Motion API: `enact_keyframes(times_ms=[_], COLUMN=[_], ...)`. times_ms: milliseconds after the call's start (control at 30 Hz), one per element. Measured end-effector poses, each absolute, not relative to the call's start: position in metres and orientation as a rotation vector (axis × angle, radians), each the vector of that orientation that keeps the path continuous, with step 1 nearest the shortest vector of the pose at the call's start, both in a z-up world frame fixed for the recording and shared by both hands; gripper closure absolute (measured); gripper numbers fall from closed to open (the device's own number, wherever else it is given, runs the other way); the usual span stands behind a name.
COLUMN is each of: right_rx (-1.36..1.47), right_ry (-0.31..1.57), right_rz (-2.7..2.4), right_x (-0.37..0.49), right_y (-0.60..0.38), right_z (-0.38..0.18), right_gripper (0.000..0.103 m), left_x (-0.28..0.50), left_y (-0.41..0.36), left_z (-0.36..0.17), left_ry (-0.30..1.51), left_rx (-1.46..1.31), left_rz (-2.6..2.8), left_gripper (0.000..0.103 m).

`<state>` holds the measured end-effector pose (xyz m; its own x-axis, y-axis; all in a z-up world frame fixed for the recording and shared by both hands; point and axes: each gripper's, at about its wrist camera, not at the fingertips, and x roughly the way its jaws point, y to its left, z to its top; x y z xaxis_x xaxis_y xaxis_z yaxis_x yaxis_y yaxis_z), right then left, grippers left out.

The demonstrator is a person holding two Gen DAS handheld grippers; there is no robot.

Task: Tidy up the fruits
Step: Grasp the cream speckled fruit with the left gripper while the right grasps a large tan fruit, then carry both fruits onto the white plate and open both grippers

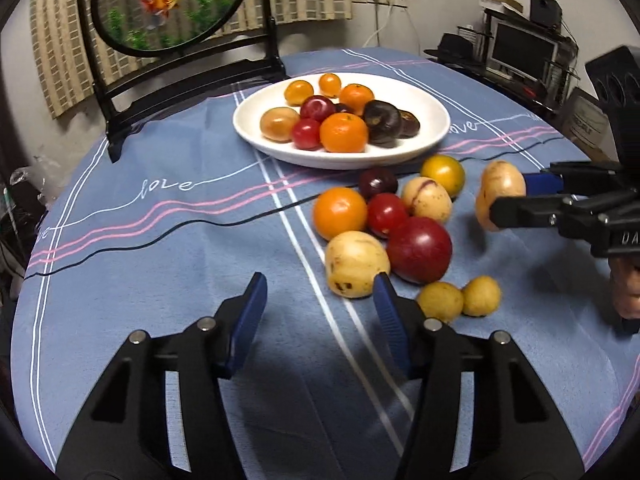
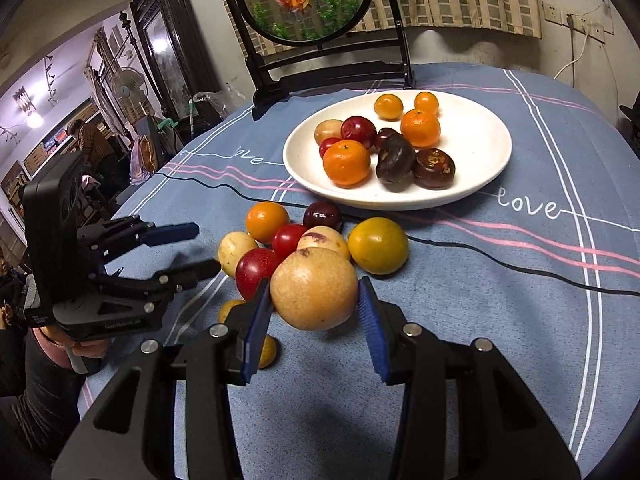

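The right gripper [image 2: 314,312] holds a pale yellow fruit [image 2: 314,288] clamped between its blue pads, lifted clear of the blue tablecloth [image 2: 500,320]. The left gripper [image 1: 320,304] hovers low over the cloth with its jaws apart and nothing between them; its right pad sits just beside a spotted yellow fruit [image 1: 354,262] at the near edge of the loose pile. That pile, which includes a large red fruit [image 1: 418,248], an orange [image 1: 339,212] and two small yellow fruits [image 1: 460,300], lies clustered between the grippers and the white plate [image 1: 424,136]. The plate, farther back, already carries oranges, red fruits and dark ones. Behind it stands a round goldfish screen [image 1: 168,4] on a black frame. The risk here: the held fruit is round and gripped only at its sides, so a tilt on the way to the plate could let it slip and scatter the pile. The left gripper, so close, could also nudge its neighbour rolling.
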<state>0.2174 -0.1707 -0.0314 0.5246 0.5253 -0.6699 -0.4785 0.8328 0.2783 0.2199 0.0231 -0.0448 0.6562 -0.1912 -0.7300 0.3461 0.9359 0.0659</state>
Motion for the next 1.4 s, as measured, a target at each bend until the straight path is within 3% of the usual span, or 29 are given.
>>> enact_keyframes(times_ms=[333, 500, 1167, 1400], right_rx=[0.036, 0.035, 0.030, 0.104], right_ry=[0.818, 0.814, 0.806, 0.670], right_rz=[0.594, 0.589, 0.583, 0.490], right_x=[0.215, 0.215, 0.214, 0.229], right_y=[-0.168, -0.169, -0.170, -0.187], right_z=[-0.030, -0.029, -0.028, -0.014], right_gripper=[0.059, 0.059, 0.059, 0.059], left_x=[0.230, 0.238, 0.223, 0.243], left_y=[-0.002, -0.008, -0.002, 0.007], left_z=[-0.056, -0.060, -0.045, -0.008], left_ry=[0.792, 0.812, 0.762, 0.681], left_rx=[0.313, 0.301, 0.262, 0.075], left_rz=[-0.323, -0.342, -0.334, -0.344], left_gripper=[0.049, 0.062, 0.063, 0.063])
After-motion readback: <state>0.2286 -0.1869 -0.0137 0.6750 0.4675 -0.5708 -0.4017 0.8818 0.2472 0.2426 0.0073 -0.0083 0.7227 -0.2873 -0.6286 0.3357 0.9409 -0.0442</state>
